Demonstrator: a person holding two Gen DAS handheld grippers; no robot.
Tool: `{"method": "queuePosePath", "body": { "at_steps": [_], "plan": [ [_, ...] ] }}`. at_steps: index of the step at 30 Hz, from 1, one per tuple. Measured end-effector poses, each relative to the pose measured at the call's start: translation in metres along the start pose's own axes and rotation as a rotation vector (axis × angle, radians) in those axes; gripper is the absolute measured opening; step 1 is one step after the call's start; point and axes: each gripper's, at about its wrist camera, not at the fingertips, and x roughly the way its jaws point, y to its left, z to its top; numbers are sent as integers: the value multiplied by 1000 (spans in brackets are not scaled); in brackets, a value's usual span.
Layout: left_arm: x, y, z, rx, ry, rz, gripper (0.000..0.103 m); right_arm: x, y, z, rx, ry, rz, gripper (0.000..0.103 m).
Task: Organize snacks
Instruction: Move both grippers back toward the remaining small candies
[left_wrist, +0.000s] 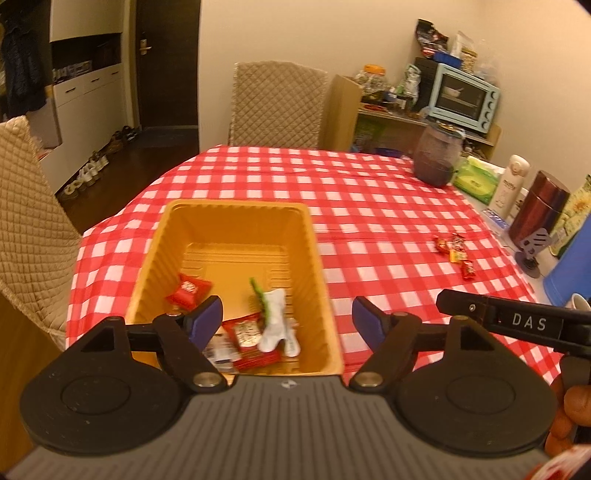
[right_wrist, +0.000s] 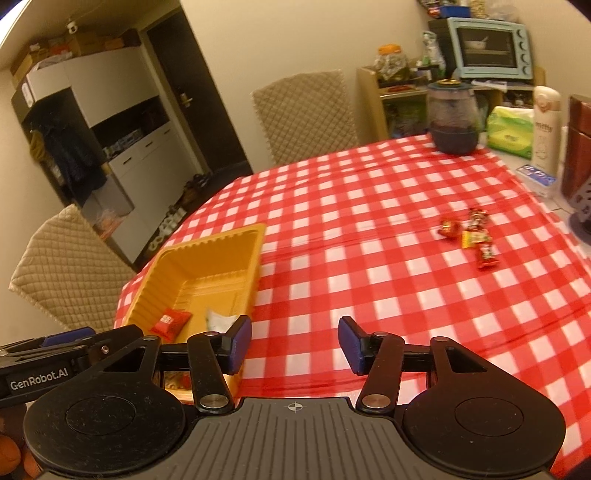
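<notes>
Hovering over the near end of the yellow tray (left_wrist: 236, 221), the left gripper (left_wrist: 288, 321) has its blue-padded fingers spread wide, nothing between them. Right gripper (right_wrist: 295, 343) likewise spread and empty, poised above bare checkered cloth just right of the tray's near corner.

Inside the tray: a red snack packet (left_wrist: 188, 290) near its left wall, a white wrapper with a green strip (left_wrist: 275, 321) toward the middle, another red packet (left_wrist: 251, 341) at the near end, partly hidden by the left finger. Further wrappers under that finger, too obscured to tell apart.

Tabletop (left_wrist: 369, 206) covered in red-and-white check. Small cluster of loose candies (right_wrist: 472, 238), red and yellow wrappers, lying close together well right of the tray, toward the far right edge.

Beyond them along the right edge: dark jar (right_wrist: 452, 118), green tissue pack (right_wrist: 511, 129), white bottle (right_wrist: 546, 129), maroon canister (left_wrist: 539, 205). Quilted chair (left_wrist: 277, 103) at the far side, another (left_wrist: 29, 221) at left. Blue toaster oven (right_wrist: 491, 48) on a shelf behind.
</notes>
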Motion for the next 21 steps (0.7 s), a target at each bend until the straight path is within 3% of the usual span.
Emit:
{"method": "queuePosePath", "body": {
  "at_steps": [21],
  "plan": [
    [18, -78, 9, 70, 0, -133, 84, -48, -81, 2, 118, -75, -139, 57]
  ]
}}
